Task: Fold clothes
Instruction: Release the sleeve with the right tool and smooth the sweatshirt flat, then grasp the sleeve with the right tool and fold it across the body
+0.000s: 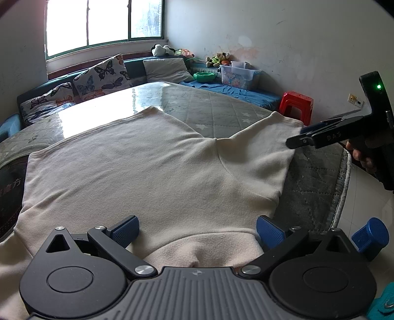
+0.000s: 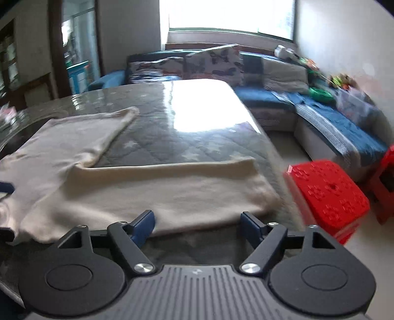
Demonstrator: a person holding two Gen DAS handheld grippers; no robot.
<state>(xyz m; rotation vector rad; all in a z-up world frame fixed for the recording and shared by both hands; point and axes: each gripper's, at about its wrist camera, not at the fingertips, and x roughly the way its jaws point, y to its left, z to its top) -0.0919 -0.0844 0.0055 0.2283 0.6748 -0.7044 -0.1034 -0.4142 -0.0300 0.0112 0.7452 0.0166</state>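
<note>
A cream garment [image 1: 152, 167] is spread flat over a grey quilted cover with pale stars [image 1: 221, 108], which is laid on a long bench [image 2: 204, 115] under a glossy clear sheet; strong window glare is reflected off the far half. The body of the garment is seen lying across the near part of the bench, with one sleeve [image 1: 266, 137] stretched toward the right edge and a second sleeve [image 2: 98, 130] angled away toward the far left in the right wrist view. The left gripper [image 1: 197, 231] is held low over the collar end, its blue jaws spread wide with cloth lying between them but not pinched. The right gripper [image 2: 197, 226] is placed at the outer end of the right sleeve, its jaws released and parted, nothing being held (that view is blurred). A hand [image 1: 364, 157] is seen on its handle.

The room is ringed by a dark blue corner sofa [image 2: 270, 98] set below a green-framed window [image 1: 103, 22]; butterfly-print cushions [image 1: 101, 76] and a grey pillow [image 1: 165, 70] are propped against it. Stuffed toys [image 1: 162, 50], a green bowl [image 1: 204, 76] and a clear plastic storage box [image 1: 237, 76] are gathered in the corner. A red plastic stool [image 2: 330, 197] is stood beside the bench on a pale tiled floor [image 2: 290, 150], and the white wall [image 1: 295, 37] is marked with stains
</note>
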